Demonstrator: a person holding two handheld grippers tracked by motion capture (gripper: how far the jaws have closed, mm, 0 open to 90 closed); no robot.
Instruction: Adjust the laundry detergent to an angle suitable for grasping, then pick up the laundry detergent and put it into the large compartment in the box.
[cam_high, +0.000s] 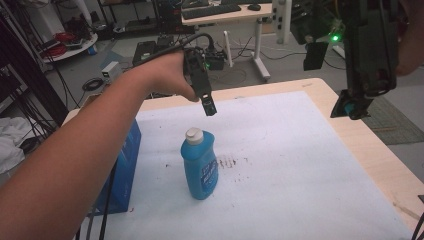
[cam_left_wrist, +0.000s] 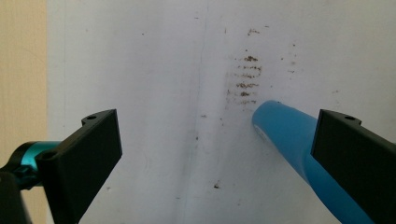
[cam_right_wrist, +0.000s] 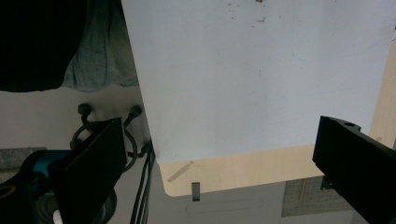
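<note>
High view: 2 grippers up over table, 1 blue bottle (cam_high: 199, 165) standing on white sheet (cam_high: 280, 150).
Left gripper (cam_high: 209, 106) hung w/ jaws apart, nothing between them, just above & behind bottle's white cap (cam_high: 194, 135); in left gripper view the bottle sat by one jaw. Right gripper (cam_high: 352, 106) was held high near table's (cam_high: 385, 165) right edge, jaws wide apart, empty. 1 blue box (cam_high: 124, 170) at sheet's left edge.

A glossy blue plastic bottle (cam_high: 200, 167) stands on matt white paper (cam_high: 280, 150) over a pale wood table (cam_high: 370, 150).
</note>
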